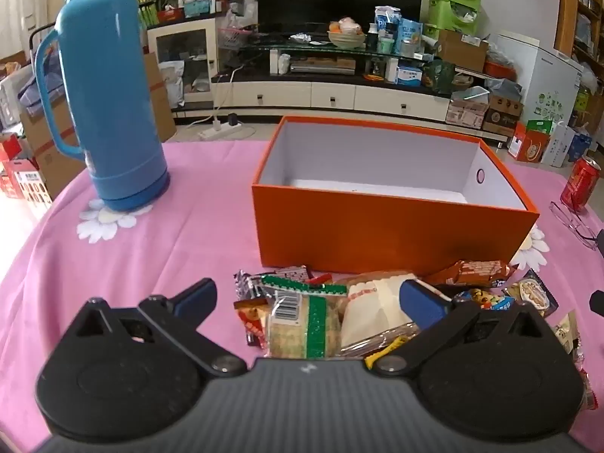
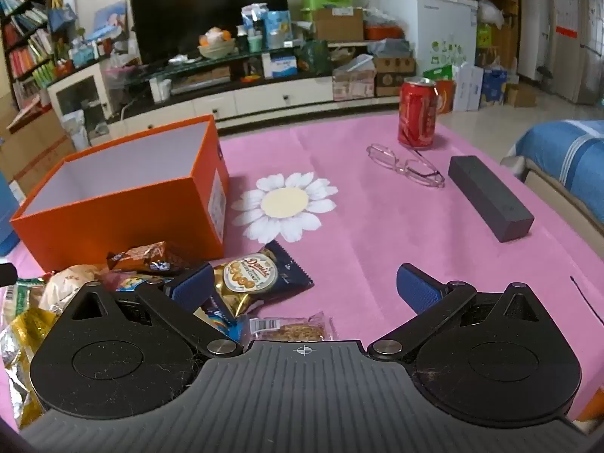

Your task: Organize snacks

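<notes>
An empty orange box (image 1: 392, 234) (image 2: 124, 207) with a white inside stands on the pink tablecloth. In front of it lies a pile of wrapped snacks: a cracker pack with a green band (image 1: 302, 324), a white bread pack (image 1: 373, 309), a brown wafer bar (image 1: 475, 270) (image 2: 145, 255). A dark cookie pack (image 2: 260, 277) and a small clear-wrapped biscuit (image 2: 290, 326) lie at the pile's right edge. My left gripper (image 1: 307, 300) hangs open over the pile, touching nothing. My right gripper (image 2: 304, 288) is open above the cookie pack and bare cloth.
A tall blue thermos (image 1: 104, 90) stands left of the box. To the right are a red soda can (image 2: 417, 113) (image 1: 579, 183), clear glasses (image 2: 406, 166) and a dark grey block (image 2: 490, 198). A TV stand and cartons fill the room behind the table.
</notes>
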{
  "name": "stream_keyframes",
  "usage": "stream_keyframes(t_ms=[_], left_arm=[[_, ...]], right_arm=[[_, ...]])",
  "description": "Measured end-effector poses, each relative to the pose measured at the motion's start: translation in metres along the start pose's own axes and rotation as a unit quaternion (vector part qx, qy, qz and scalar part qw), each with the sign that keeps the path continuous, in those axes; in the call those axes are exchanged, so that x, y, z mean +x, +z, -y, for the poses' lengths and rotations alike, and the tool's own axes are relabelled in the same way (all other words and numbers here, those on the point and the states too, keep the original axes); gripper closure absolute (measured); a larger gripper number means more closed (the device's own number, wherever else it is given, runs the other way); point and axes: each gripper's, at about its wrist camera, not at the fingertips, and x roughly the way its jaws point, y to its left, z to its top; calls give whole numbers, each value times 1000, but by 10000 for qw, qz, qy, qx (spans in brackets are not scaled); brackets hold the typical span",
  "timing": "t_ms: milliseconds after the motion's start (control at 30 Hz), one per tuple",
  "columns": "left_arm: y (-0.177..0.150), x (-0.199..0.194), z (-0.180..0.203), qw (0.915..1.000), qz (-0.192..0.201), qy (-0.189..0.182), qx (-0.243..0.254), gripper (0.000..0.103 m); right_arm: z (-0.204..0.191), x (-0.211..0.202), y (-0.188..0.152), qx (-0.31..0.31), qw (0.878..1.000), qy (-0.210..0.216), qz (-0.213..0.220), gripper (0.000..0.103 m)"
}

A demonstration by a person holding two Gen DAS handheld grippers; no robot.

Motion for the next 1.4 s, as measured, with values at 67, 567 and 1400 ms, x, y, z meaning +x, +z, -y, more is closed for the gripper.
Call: stream_keyframes(t_ms=[67,567,1400], left_arm=[[0,0,1,10000,30,21,64,1],[-2,2,2,9998,70,90,133,0],[-4,4,4,9999,22,90,138,0]], right_arm=[[-2,0,-2,12,10000,18,1,6],[-16,-8,-4,-453,9985,-212,231,6],[-21,-10,-4,-540,9979,-230,277,6]])
